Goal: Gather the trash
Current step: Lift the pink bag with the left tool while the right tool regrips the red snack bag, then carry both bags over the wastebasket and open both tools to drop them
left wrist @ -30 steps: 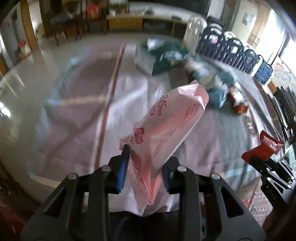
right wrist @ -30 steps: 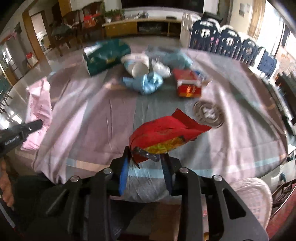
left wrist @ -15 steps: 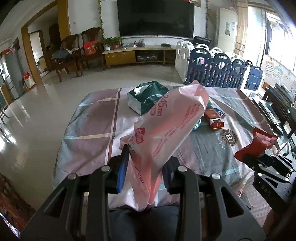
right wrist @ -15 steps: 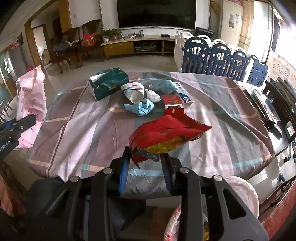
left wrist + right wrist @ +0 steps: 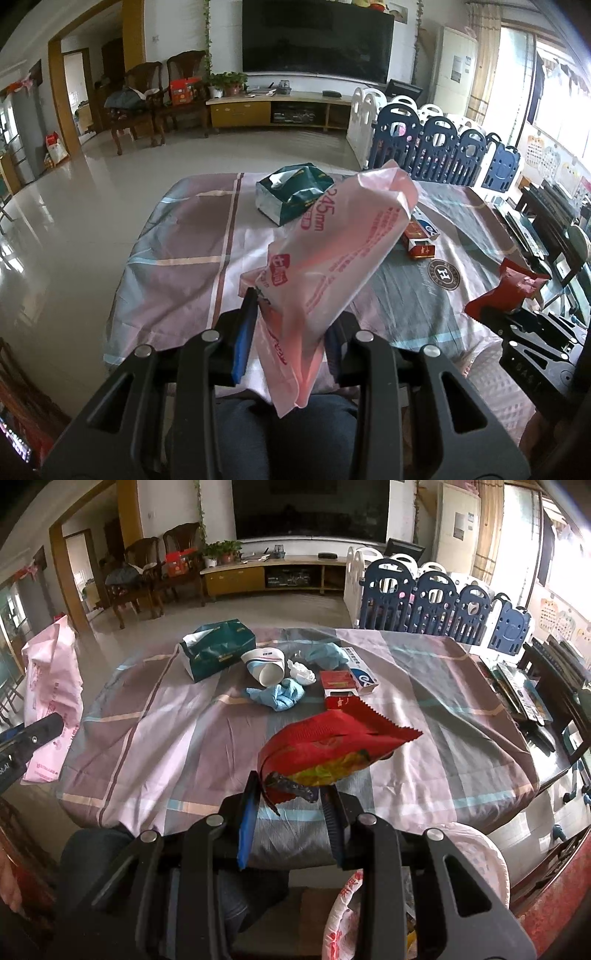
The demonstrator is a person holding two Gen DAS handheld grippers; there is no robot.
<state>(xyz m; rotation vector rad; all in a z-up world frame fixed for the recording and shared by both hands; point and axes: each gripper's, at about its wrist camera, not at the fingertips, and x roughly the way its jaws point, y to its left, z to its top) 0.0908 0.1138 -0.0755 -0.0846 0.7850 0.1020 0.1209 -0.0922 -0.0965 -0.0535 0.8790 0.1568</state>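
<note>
1. Left tool (image 5: 288, 325): jaws nearly closed, clamped on the lower end of a pink plastic wrapper (image 5: 332, 258). The wrapper is held up off the tabletop (image 5: 177, 258), its free end pointing up and away.
2. Right tool (image 5: 290, 805): jaws nearly closed on the crumpled end of a red snack bag (image 5: 332, 749), held above the near edge of the tabletop.
3. Handling, judged: both items are light, thin film, soft and slippery. No crush risk; slip-out is the risk. The grip is best taken on a bunched or folded end, as here, not on a single flat layer.
4. Left on the cloth: paper cup (image 5: 267, 664) on its side, crumpled white tissue (image 5: 301, 672), blue glove (image 5: 279, 696), red carton (image 5: 338, 685), white-blue box (image 5: 360, 672). All are grouped near mid-table.
5. Green tissue pack (image 5: 218, 648) is probably not trash.
6. A lined bin (image 5: 480, 853) is seen below the right tool, just off the table edge. It is judged the drop point for both held items.
</note>
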